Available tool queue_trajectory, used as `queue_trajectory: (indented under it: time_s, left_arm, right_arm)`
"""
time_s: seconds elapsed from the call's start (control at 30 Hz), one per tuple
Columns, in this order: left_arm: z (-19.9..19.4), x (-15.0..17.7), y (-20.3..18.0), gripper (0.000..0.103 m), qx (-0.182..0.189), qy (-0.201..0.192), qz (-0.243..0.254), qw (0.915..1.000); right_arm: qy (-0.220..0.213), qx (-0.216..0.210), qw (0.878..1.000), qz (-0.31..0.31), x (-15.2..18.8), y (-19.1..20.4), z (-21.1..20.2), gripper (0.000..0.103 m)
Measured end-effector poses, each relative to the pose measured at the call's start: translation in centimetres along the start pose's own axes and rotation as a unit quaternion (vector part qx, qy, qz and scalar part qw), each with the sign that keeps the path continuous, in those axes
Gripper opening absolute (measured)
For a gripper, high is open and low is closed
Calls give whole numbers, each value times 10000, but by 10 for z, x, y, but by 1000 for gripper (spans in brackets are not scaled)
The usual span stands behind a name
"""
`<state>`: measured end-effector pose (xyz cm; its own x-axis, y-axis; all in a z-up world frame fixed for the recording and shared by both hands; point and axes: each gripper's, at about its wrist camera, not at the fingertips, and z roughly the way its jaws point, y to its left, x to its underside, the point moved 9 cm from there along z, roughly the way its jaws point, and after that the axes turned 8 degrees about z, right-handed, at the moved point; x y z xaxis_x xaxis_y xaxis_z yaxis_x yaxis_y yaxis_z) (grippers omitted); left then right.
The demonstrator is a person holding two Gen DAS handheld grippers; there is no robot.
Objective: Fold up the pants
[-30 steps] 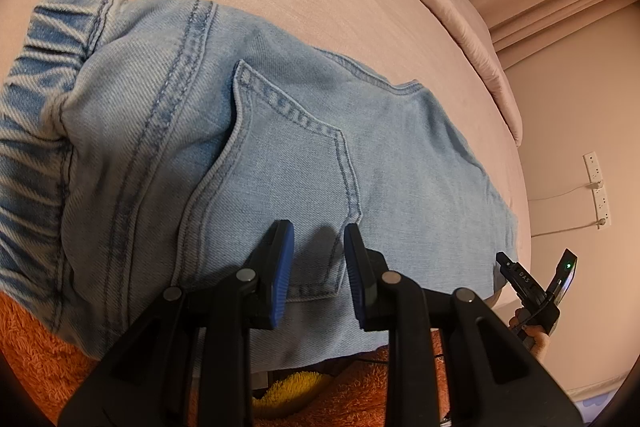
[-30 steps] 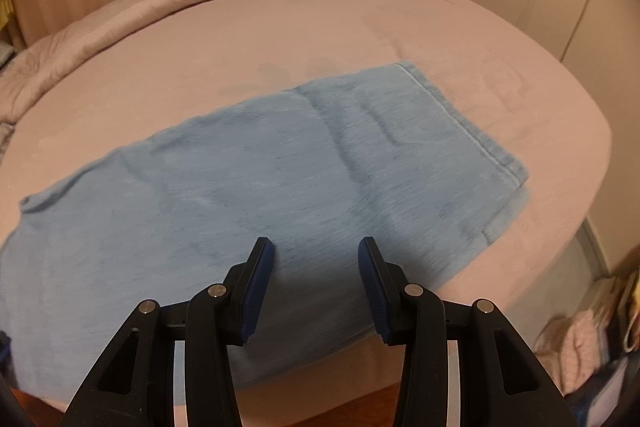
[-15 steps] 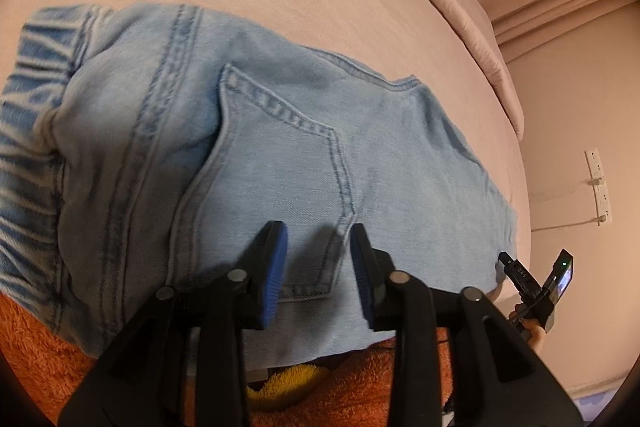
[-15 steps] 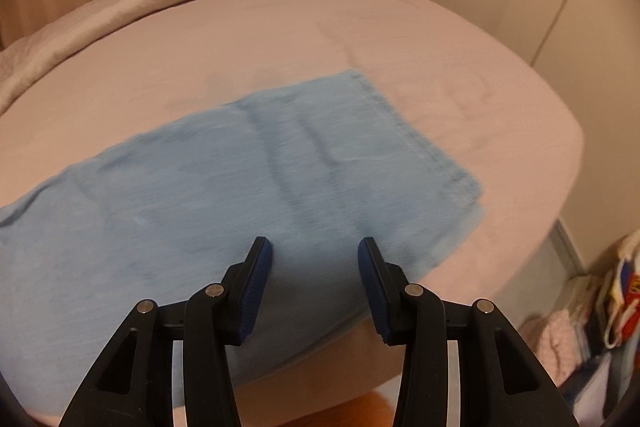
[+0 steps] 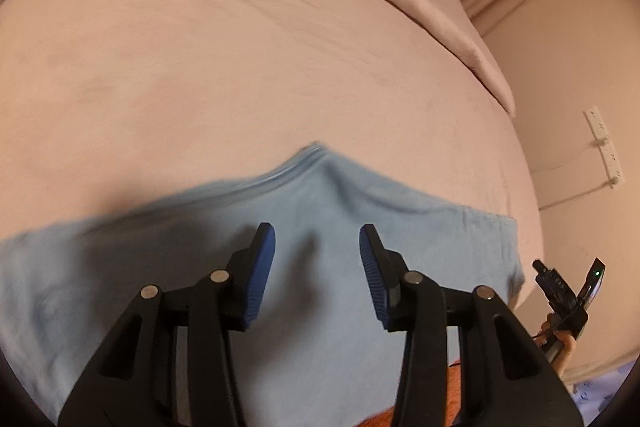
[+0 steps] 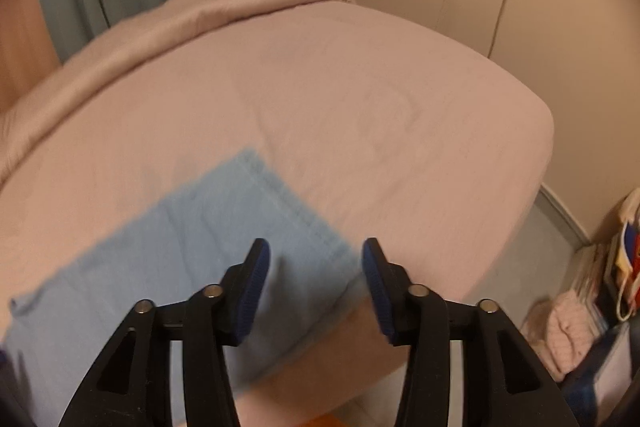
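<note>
Presently both claws spread wide, nothing held: left gripper [image 5: 317, 259] above mid-cloth, right gripper [image 6: 316, 273] above the hem corner by the near bed edge. Pants [image 5: 280, 247] lying flat on pink bed [image 5: 260, 67], pale blue denim, already doubled leg on leg by the look of it; hem end [image 6: 296, 215] close to the mattress side, one raised peak [image 5: 316, 151] along the far edge.

Likely handling: soft but weighty, some body in the weave, seams and hem stiffer than the panels. Not slippery, not fragile. Best bite probably at the stitched hem corners, both layers pinched together, or the under layer may lag.

Room: broad bare bedding beyond the cloth, toward rumpled duvet [image 6: 180, 23]. Near edge tight; hem could slide off toward floor clutter [image 6: 572, 331]. Frames motion-blurred, fine detail uncertain.
</note>
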<state>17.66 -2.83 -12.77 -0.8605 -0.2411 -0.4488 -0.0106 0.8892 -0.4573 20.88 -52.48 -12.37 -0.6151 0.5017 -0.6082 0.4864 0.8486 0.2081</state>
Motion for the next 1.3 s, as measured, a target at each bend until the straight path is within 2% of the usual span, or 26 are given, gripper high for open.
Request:
queue_trajectory:
  time_s: [0.07,0.17,0.3,0.37,0.47,0.5,0.53,0.57,0.63,0.77,0.83,0.87,0.97,1.07,1.23,1.3]
  left_arm:
    - [19,-8,-2,42,14,150,-22,9999]
    - [42,-21,-3,42,-149,209,71,9996]
    - [59,-29,2,42,-402,279,145,9987]
    - [60,-31,4,43,-399,294,122,9987]
    - [62,-32,7,43,-309,320,68,9990]
    - [61,-31,9,43,-277,322,35,9991]
    - [62,-31,10,43,-253,323,17,9992]
    - [65,-33,6,43,-253,325,13,9992]
    - [64,-33,7,43,-302,321,43,9990]
    - [65,-34,5,43,-510,257,210,9981]
    - [66,-33,5,43,-615,220,275,9975]
    - [67,-33,5,43,-659,211,315,9971]
    - [68,-33,3,43,-690,163,354,9969]
    - [71,-35,0,44,-766,138,398,9962]
    - [60,-30,-10,45,-984,178,481,9938]
    - [51,-25,-13,47,-972,171,489,9939]
  right_arm:
    - [-84,-115,9998,116,-17,0,0,66]
    - [-44,-345,9990,270,-26,10,6,66]
    - [411,-919,9943,343,-31,36,39,66]
    - [687,-1035,9914,405,-28,50,60,66]
    - [1041,-956,9890,430,-22,66,93,65]
    - [1110,-909,9884,490,-21,69,102,62]
    - [1043,-883,9891,540,-21,68,100,45]
    - [872,-827,9910,586,-25,68,98,15]
    - [785,-924,9908,595,-28,72,95,9]
    - [344,-919,9916,844,-39,68,78,6]
    - [217,-808,9932,808,-42,66,76,0]
    - [130,-574,9956,732,-46,62,82,0]
    - [283,-1,9973,677,-39,46,101,0]
    - [381,-187,9967,694,-37,42,108,0]
    - [424,-252,9961,731,-36,31,84,0]
    - [412,-224,9967,657,-31,25,68,12]
